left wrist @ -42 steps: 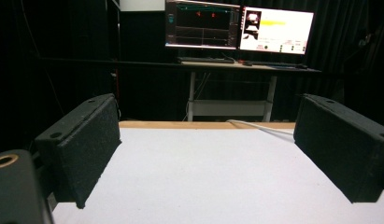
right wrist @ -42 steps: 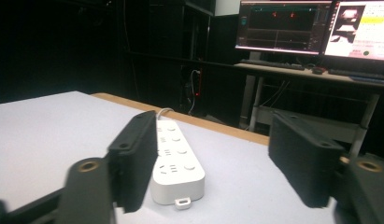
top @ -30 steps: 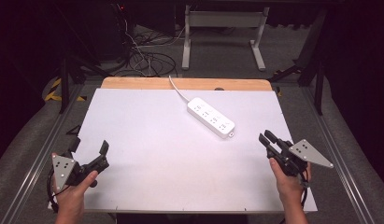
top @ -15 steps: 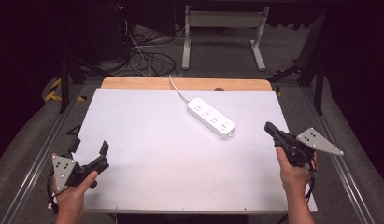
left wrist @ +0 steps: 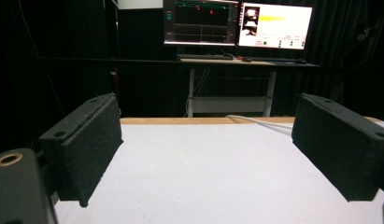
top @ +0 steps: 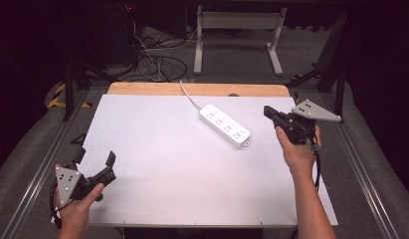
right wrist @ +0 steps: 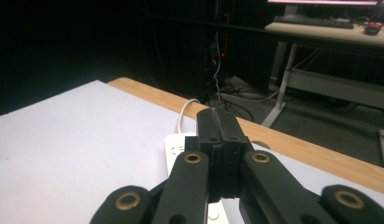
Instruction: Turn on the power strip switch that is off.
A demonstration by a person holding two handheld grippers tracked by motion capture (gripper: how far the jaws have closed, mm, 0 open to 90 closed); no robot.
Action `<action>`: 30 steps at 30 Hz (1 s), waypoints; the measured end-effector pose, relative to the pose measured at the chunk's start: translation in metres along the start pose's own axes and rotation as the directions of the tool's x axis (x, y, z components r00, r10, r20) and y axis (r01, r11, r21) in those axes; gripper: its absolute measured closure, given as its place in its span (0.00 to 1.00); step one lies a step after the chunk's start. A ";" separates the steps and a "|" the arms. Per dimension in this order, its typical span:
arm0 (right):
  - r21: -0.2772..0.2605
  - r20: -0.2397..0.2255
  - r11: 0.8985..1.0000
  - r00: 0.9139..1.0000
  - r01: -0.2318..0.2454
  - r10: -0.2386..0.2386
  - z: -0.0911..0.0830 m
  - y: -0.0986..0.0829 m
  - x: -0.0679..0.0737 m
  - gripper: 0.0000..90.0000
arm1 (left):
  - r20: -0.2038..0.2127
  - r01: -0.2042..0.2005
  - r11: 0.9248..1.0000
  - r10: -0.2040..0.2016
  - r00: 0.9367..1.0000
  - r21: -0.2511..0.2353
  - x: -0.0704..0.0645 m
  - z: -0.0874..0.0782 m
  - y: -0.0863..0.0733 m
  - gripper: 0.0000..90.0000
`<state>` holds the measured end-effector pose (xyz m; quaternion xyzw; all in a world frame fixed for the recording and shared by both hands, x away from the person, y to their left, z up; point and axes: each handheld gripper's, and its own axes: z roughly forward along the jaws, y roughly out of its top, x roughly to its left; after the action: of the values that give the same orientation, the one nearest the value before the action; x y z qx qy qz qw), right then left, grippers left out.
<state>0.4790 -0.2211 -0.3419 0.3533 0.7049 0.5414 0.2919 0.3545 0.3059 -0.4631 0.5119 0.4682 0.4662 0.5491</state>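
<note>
Risen toward the power strip (top: 225, 125), the right gripper (top: 269, 112) hovers just beside it, jaws pressed together, while the left gripper (top: 95, 162), well apart from it, is spread wide.

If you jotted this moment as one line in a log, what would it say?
right gripper: shut, raised beside power strip | left gripper: open, near table corner, holding nothing | strip: flat, untouched

The strip (top: 225, 125) just left of the right gripper (top: 269, 111) is white, with a white cord (top: 190, 96) and rows of small dark sockets. Both grippers are black with brass-coloured rivets; each carries a grey plate dotted with small dark holes. The left gripper (top: 95, 158) has matte black pads (left wrist: 84, 142). Beneath both, the board (top: 162, 159) is plain white, and beyond the right gripper its far edge (top: 157, 89) is pale wood. Yellow-and-black stripes (top: 56, 95) mark the floor far beyond the left gripper.
</note>
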 end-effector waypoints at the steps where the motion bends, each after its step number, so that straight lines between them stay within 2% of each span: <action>1: 0.000 0.000 1.000 1.000 0.000 0.000 0.000 0.000 0.000 1.00 | 0.000 -0.002 1.000 0.002 1.000 0.001 0.000 0.000 0.000 0.10; 2: 0.032 0.000 0.999 1.000 0.002 -0.002 0.011 0.010 0.002 1.00 | 0.002 -0.003 1.000 0.003 1.000 0.001 -0.001 0.000 0.000 0.10; 3: 0.032 0.000 0.999 1.000 0.002 -0.002 0.011 0.010 0.002 1.00 | 0.006 -0.006 1.000 0.006 1.000 0.003 -0.001 0.001 0.000 0.10; 4: 0.052 -0.007 0.999 1.000 0.006 -0.006 0.022 0.019 0.004 1.00 | 0.008 -0.012 1.000 0.012 1.000 0.004 -0.002 0.001 0.000 0.10; 8: 0.105 -0.008 0.994 1.000 0.022 -0.021 0.044 0.037 0.013 1.00 | 0.016 -0.013 1.000 0.013 1.000 0.009 -0.004 0.001 -0.002 0.10; 9: 0.105 -0.008 0.994 1.000 0.022 -0.021 0.044 0.037 0.013 1.00 | 0.018 -0.013 1.000 0.012 1.000 0.006 -0.004 0.001 -0.002 0.10; 10: 0.125 -0.011 0.992 0.999 0.033 -0.032 0.057 0.045 0.019 1.00 | 0.018 -0.010 1.000 0.010 1.000 0.005 -0.005 0.001 -0.001 0.10; 13: 0.144 -0.022 0.989 0.999 0.041 -0.039 0.069 0.053 0.025 1.00 | 0.017 -0.008 1.000 0.008 1.000 0.005 -0.005 0.001 -0.001 0.10; 14: 0.171 -0.029 0.983 0.998 0.068 -0.064 0.083 0.059 0.031 1.00 | 0.018 -0.011 1.000 0.011 1.000 0.005 -0.005 0.000 -0.001 0.10; 16: 0.182 -0.034 0.981 0.997 0.068 -0.063 0.089 0.062 0.033 1.00 | 0.019 -0.012 1.000 0.011 1.000 0.006 -0.005 0.000 -0.001 0.10; 17: 0.205 -0.035 0.976 0.998 0.066 -0.060 0.102 0.066 0.035 1.00 | 0.020 -0.010 1.000 0.010 1.000 0.005 -0.004 0.000 -0.001 0.10; 19: 0.213 -0.036 0.975 0.998 0.061 -0.054 0.107 0.066 0.036 1.00 | 0.016 -0.011 1.000 0.011 1.000 0.006 -0.003 0.000 -0.001 0.10; 21: 0.255 -0.043 0.965 0.998 0.057 -0.048 0.127 0.065 0.036 1.00 | 0.015 -0.006 1.000 0.006 1.000 0.004 -0.002 0.000 -0.001 0.10; 23: 0.268 -0.042 0.962 0.998 0.056 -0.047 0.133 0.064 0.037 1.00 | 0.012 -0.006 1.000 0.006 1.000 0.001 -0.001 -0.001 0.000 0.10; 28: 0.342 -0.011 0.939 0.999 0.038 -0.037 0.167 0.048 0.037 1.00 | 0.016 0.011 1.000 -0.011 1.000 -0.005 -0.002 -0.002 0.001 0.10; 29: 0.371 0.000 0.928 1.000 0.024 -0.025 0.180 0.039 0.036 1.00 | 0.018 0.012 1.000 -0.012 1.000 -0.003 -0.002 -0.002 0.001 0.10; 30: 0.371 0.000 0.928 1.000 0.024 -0.025 0.180 0.039 0.036 1.00 | 0.018 0.014 1.000 -0.014 1.000 -0.003 -0.002 -0.001 0.000 0.10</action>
<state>0.6081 -0.0846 -0.3489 0.3947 0.7981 0.3938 0.2284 0.3528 0.3044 -0.4626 0.5119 0.4661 0.4582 0.5574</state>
